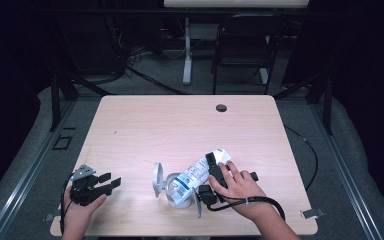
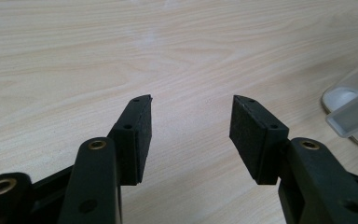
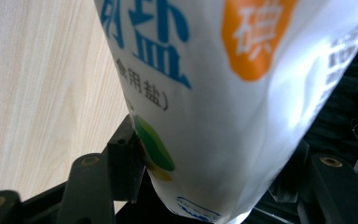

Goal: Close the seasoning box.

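Looking down from the high view: we see a pale wood-grain table (image 1: 145,125) with a small dark round hole (image 1: 221,108) near its far edge.
Left gripper: we see the black two-jaw left gripper (image 1: 111,183) held low at the table's near left corner, a hand (image 1: 80,207) behind it; its own view (image 2: 190,122) shows the jaws spread wide with bare wood between the pads and nothing gripped.
Right gripper: we find the black right gripper (image 1: 211,174) near the middle of the near edge, largely covered by the right hand (image 1: 237,186), so from above we cannot judge the jaw gap.
Bag: a white soft plastic bag printed with blue characters and an orange badge (image 1: 197,175) lies tilted on the table, its far end pointing up and right; in the right gripper view the bag (image 3: 223,93) sits between the jaws, touching the left pad, and the right pad is hidden behind it. We read this as a grip on the bag.
Clear container: a clear glass or plastic jar lying on its side (image 1: 167,186) is partly hidden under the bag's near end; we cannot tell its full shape. Its pale rim (image 2: 349,112) is cut off at the right edge of the left gripper view.
Print: small text on the bag is too blurred to read.
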The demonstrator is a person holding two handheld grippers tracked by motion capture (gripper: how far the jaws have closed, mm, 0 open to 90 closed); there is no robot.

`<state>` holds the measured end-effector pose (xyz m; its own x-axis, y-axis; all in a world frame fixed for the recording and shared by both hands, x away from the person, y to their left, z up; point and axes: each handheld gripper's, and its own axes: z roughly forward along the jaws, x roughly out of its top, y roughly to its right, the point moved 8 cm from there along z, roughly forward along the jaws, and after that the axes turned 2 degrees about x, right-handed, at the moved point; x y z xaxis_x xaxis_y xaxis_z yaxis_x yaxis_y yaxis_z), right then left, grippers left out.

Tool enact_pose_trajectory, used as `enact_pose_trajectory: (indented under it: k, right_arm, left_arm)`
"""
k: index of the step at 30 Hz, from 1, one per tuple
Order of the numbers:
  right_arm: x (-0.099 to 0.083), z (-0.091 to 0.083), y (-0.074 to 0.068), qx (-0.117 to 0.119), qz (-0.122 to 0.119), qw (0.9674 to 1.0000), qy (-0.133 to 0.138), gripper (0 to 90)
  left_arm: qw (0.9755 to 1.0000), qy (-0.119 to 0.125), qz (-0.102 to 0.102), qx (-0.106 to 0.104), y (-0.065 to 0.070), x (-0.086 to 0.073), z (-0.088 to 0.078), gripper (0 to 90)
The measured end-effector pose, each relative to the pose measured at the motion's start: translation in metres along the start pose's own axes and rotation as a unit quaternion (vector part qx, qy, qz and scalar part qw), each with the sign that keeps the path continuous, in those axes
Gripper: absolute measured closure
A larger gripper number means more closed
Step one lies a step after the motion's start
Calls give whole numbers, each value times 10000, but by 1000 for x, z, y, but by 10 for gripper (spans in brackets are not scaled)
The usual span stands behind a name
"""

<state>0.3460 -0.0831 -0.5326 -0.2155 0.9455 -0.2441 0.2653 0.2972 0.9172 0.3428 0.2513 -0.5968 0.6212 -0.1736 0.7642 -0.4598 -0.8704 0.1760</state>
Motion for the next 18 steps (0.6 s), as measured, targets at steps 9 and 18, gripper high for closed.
enact_pose_trajectory:
  k: [9, 18]
  right_arm:
    - [0, 0, 1, -30, -27, 10000, 13, 407]
    - [0, 0, 2, -27, -29, 10000, 2, 407]
  left_arm:
    - [10000, -3, 3, 0, 0, 0, 0, 490]
    - [10000, -2, 1, 4, 0, 0, 0, 490]
